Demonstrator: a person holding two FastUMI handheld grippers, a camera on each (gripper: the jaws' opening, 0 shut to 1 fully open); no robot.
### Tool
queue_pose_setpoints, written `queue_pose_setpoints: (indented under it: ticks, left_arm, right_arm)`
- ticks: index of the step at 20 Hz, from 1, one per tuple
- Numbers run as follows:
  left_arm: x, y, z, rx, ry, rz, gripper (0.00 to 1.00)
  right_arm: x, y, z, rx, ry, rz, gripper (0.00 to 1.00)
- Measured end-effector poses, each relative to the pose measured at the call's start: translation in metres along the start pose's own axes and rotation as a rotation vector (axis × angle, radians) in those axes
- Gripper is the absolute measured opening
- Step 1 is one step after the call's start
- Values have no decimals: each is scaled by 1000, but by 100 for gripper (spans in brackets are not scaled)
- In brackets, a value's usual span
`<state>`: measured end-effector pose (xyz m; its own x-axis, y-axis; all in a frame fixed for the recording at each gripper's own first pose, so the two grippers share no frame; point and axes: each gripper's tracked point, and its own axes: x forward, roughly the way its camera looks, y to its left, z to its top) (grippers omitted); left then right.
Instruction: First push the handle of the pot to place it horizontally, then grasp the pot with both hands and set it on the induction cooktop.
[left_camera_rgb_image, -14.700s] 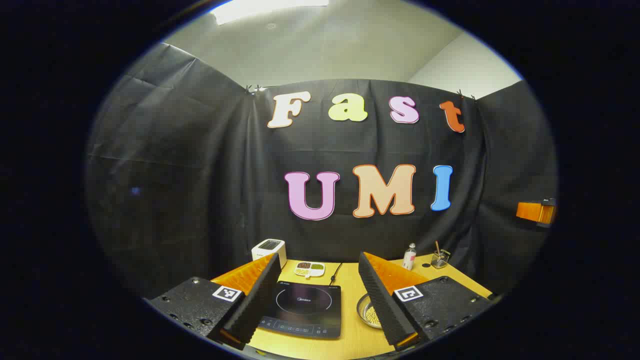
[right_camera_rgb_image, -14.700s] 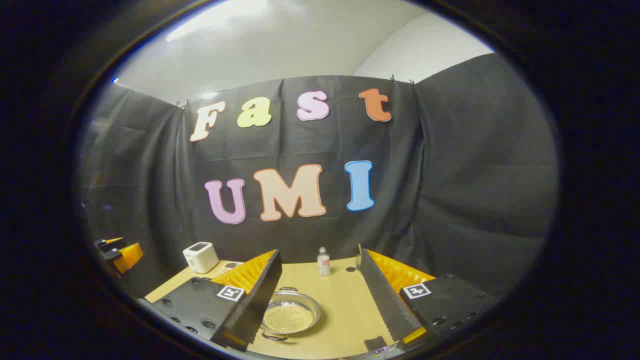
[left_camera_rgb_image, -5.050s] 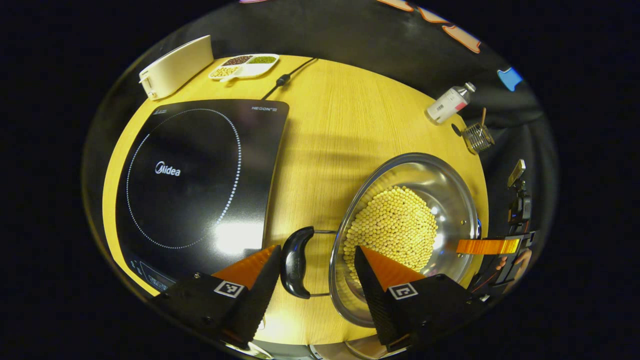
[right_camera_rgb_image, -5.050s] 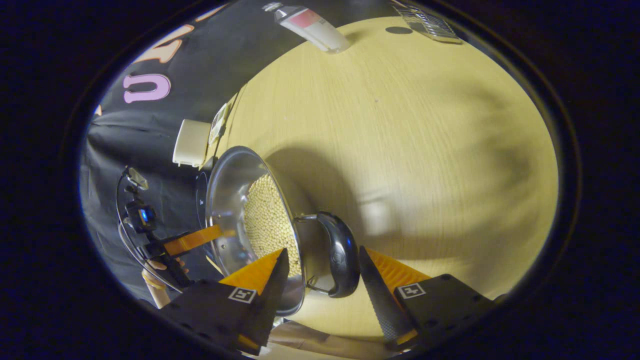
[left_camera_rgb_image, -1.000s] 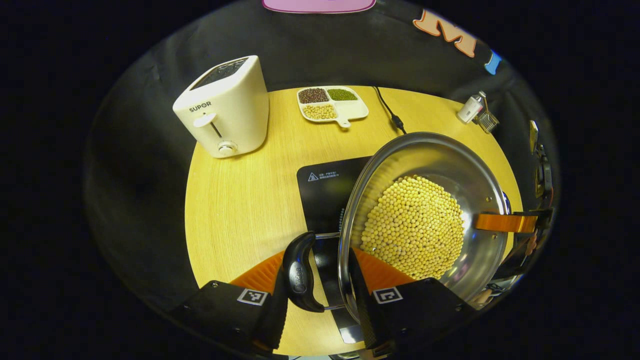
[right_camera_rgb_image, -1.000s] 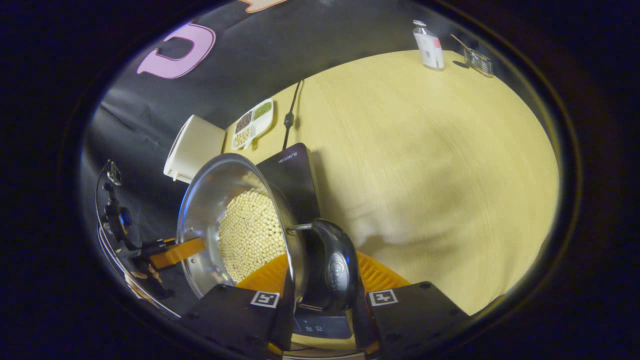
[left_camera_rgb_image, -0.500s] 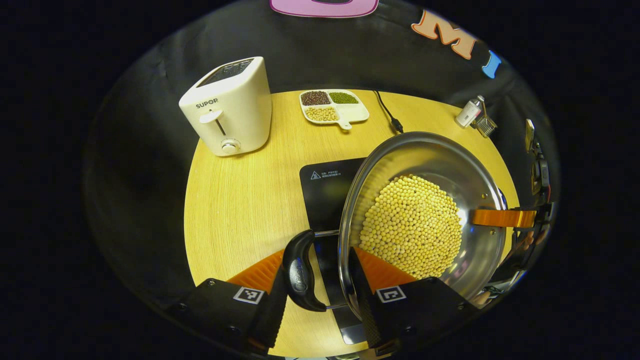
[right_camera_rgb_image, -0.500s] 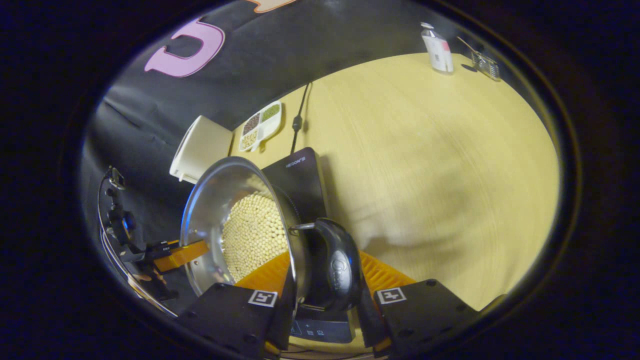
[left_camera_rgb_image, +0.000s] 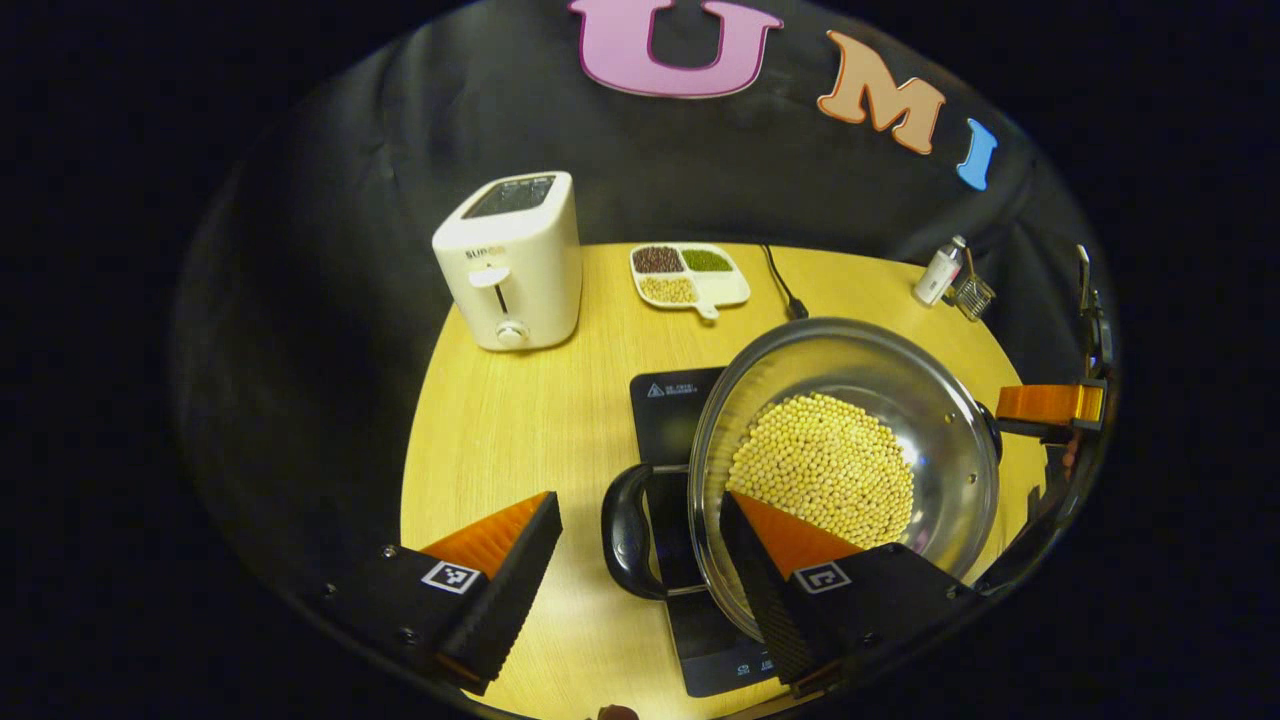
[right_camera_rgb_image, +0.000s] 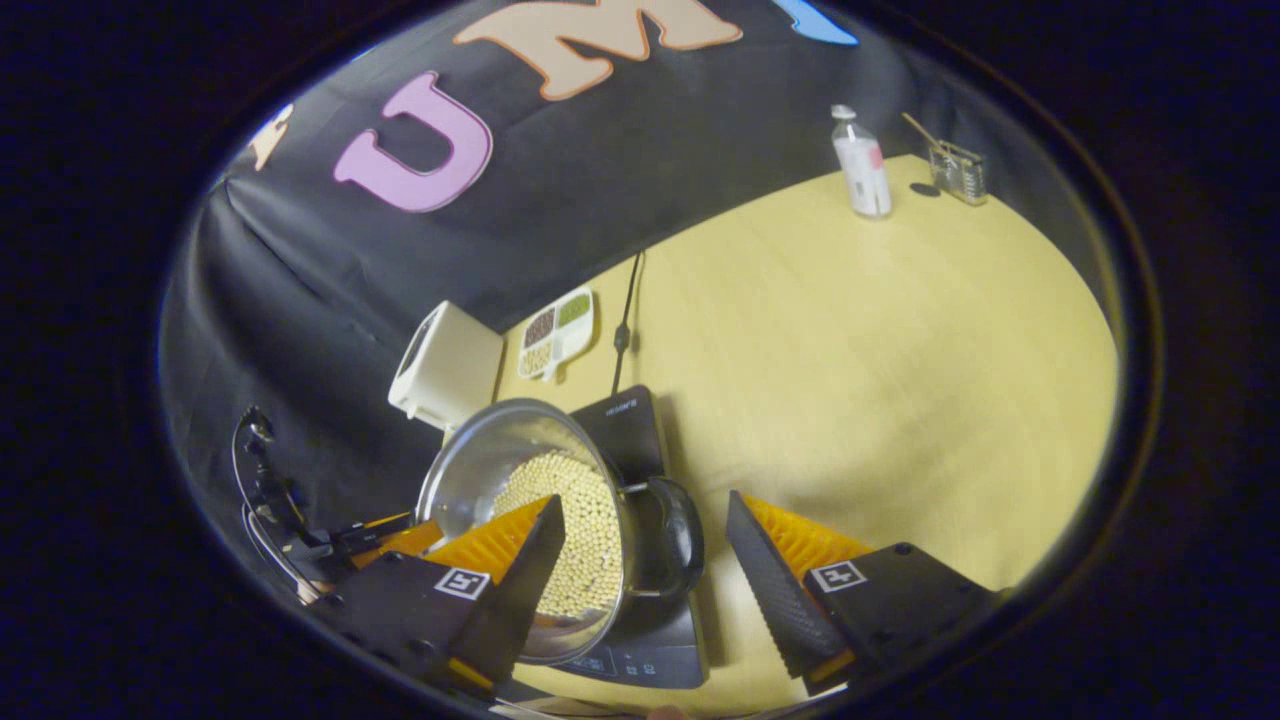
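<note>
Jaws on both grippers stand wide and grip nothing: the left gripper (left_camera_rgb_image: 640, 560) straddles the near handle (left_camera_rgb_image: 625, 530), the right gripper (right_camera_rgb_image: 645, 560) the far one. The pot (left_camera_rgb_image: 845, 470) sits on the cooktop (left_camera_rgb_image: 668, 400), so I judge the placing done; what remains is lifting both grippers away without nudging a handle. It is a shallow, shiny steel bowl of small round beans (left_camera_rgb_image: 820, 470), with glossy dark looped handles, on a flat glassy slab upon the pale wood-grain worktop (left_camera_rgb_image: 500, 440).
</note>
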<state>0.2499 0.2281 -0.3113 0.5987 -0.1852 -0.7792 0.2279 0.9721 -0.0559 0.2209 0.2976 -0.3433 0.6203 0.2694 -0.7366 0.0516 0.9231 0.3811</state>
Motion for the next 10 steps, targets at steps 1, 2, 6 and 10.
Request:
queue_pose_setpoints:
  ticks: [1, 2, 6, 10]
  left_arm:
    - [-6, -1, 9, 13, -36, 12, 98]
    - [-13, -5, 15, 24, -60, 19, 97]
    - [-45, -45, 43, 44, -166, -16, 97]
    - [-81, -96, 75, 62, -290, -15, 96]
  right_arm:
    - [-10, -1, 8, -11, -38, -8, 92]
    - [-19, -3, 17, -23, -68, -19, 92]
    - [-59, -11, 44, -69, -170, -47, 92]
    - [-105, -19, 80, -130, -277, -44, 92]
